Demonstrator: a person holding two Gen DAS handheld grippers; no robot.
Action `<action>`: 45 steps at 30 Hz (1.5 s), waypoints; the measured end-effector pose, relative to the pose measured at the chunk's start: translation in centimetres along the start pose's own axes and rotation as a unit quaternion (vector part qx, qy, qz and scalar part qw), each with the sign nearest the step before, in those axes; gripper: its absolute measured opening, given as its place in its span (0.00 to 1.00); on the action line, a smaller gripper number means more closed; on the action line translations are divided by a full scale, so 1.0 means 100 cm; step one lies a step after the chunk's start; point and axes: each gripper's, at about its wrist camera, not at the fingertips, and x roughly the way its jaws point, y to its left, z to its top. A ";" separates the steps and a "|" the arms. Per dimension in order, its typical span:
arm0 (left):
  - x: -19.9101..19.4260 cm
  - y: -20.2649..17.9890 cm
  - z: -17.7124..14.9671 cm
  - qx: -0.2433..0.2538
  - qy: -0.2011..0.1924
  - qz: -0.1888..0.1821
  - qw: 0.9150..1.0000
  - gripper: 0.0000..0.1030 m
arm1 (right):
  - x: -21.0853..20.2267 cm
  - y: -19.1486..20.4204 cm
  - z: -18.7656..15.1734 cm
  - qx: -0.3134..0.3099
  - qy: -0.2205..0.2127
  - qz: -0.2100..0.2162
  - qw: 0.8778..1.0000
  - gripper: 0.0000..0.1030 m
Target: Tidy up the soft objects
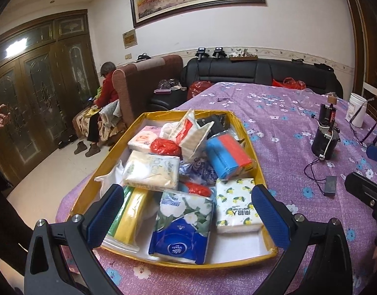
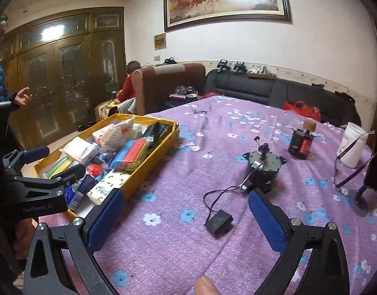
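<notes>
Left gripper (image 1: 187, 212) spread wide, nothing pinched; hovers over near end of yellow tray (image 1: 247, 132). Tray crammed: tissue packs (image 1: 150, 170), lemon-print pack (image 1: 237, 205) by right pad, blue-and-red roll (image 1: 227, 156) ahead, red bags, all overlapping. Tray's near rim sits just below the pads; table edge drops off left.

Right gripper (image 2: 186, 218) also spread wide, empty, over bare purple floral cloth (image 2: 213, 132). Tray (image 2: 149, 169) lies ahead-left. Black adapter (image 2: 218, 221) and cord between the pads; motor (image 2: 262, 169) just ahead. Open cloth beyond.
</notes>
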 end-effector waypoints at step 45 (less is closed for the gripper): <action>-0.014 0.005 0.001 0.004 -0.033 0.012 0.999 1.00 | 0.009 0.013 -0.008 -0.025 0.021 0.033 0.999 0.99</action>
